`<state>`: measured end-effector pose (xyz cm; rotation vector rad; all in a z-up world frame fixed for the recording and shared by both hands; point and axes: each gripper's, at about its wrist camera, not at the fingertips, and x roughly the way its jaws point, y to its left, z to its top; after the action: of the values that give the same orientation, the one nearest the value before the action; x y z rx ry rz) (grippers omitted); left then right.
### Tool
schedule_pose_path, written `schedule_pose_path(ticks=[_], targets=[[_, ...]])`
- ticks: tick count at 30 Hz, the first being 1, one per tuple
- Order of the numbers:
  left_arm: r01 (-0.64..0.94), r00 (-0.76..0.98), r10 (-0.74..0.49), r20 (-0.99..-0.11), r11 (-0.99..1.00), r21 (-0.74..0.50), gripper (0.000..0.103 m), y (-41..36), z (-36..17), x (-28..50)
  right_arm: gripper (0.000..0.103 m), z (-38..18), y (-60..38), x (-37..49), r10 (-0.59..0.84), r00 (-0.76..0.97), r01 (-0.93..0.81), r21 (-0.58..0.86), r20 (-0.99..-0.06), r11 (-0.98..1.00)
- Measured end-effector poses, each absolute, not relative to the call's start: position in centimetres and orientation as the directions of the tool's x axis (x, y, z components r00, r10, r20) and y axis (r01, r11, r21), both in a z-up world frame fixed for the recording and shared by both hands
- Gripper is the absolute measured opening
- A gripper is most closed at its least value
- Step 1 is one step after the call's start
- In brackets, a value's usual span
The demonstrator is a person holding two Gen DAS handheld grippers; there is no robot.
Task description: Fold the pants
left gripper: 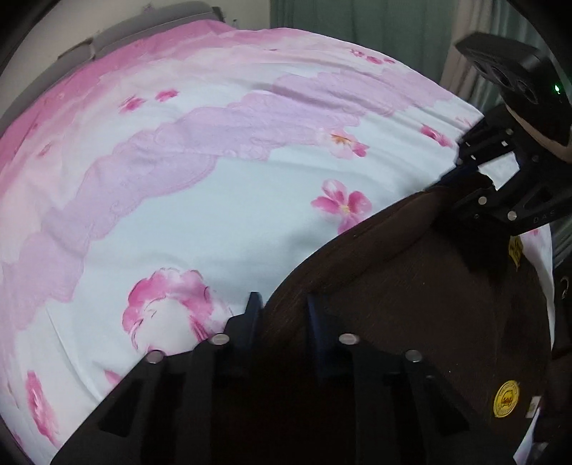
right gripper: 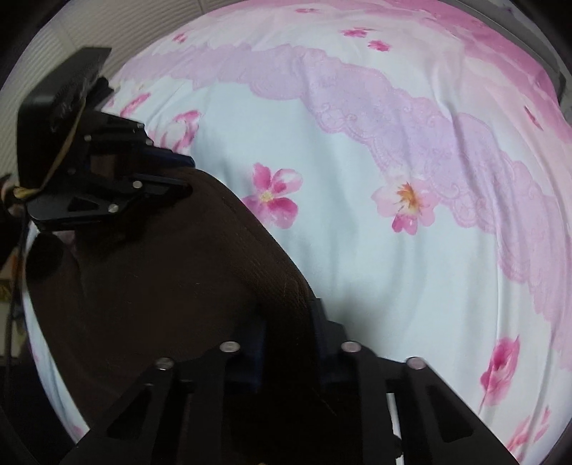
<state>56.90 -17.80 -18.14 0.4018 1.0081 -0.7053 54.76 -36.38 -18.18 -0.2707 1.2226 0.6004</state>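
Note:
Dark brown pants (left gripper: 393, 286) lie on a bed, filling the lower right of the left wrist view and the lower left of the right wrist view (right gripper: 161, 286). My left gripper (left gripper: 284, 311) is shut on one corner of the pants' edge, with fabric pinched between its blue pads. My right gripper (right gripper: 289, 318) is shut on the other corner of the same edge. Each gripper shows in the other's view: the right (left gripper: 464, 175) at the upper right, the left (right gripper: 186, 175) at the upper left. Two round yellow labels (left gripper: 505, 399) sit on the fabric.
A white and pink flowered bedsheet (left gripper: 214, 214) covers the bed and spreads out beyond the pants (right gripper: 357, 232). A grey bed edge (left gripper: 143, 28) and green curtains (left gripper: 357, 21) stand at the far side. A pale wall (right gripper: 89, 28) borders the bed.

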Motion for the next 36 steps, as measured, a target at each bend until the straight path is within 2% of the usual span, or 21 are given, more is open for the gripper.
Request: schedule_pose_path(ticks=[2, 4, 10, 14, 19, 23, 28, 36], targets=[[0.721, 0.372, -0.335, -0.866, 0.691, 0.042, 0.015, -18.1, -17.7, 55.7, 0.017, -17.4, -36.0, 53.7, 0.268, 0.248, -0.581, 0.079, -0.931, 0.81], [0.722, 0.394, -0.333, -0.857, 0.689, 0.063, 0.014, -18.1, -17.0, 54.7, 0.016, -16.5, -35.6, 52.4, 0.25, 0.29, -0.588, 0.034, -0.924, 0.808], [0.707, 0.456, -0.372, -0.808, 0.704, 0.075, 0.014, -17.2, -12.6, 50.5, 0.015, -11.7, -35.3, 47.1, 0.213, 0.464, -0.606, -0.132, -0.86, 0.784], [0.696, 0.537, -0.375, -0.756, 0.703, 0.146, 0.014, -17.0, -9.0, 44.9, 0.015, -9.3, -34.6, 42.0, 0.19, 0.571, -0.617, -0.266, -0.799, 0.74], [0.688, 0.572, -0.401, -0.715, 0.709, 0.153, 0.014, -16.1, -7.1, 37.7, 0.015, -8.2, -33.9, 35.2, 0.182, 0.658, -0.617, -0.385, -0.73, 0.686], [0.673, 0.595, -0.397, -0.698, 0.721, 0.164, 0.014, -15.8, -8.2, 31.8, 0.015, -9.7, -33.2, 29.5, 0.166, 0.701, -0.615, -0.47, -0.694, 0.632], [0.654, 0.609, -0.375, -0.699, 0.736, 0.174, 0.014, -16.2, -11.6, 26.5, 0.015, -14.1, -32.5, 24.5, 0.127, 0.721, -0.613, -0.542, -0.681, 0.575], [0.641, 0.569, -0.335, -0.751, 0.753, 0.15, 0.014, -17.2, -18.6, 23.6, 0.015, -20.5, -33.0, 22.8, 0.101, 0.682, -0.628, -0.509, -0.725, 0.589]])
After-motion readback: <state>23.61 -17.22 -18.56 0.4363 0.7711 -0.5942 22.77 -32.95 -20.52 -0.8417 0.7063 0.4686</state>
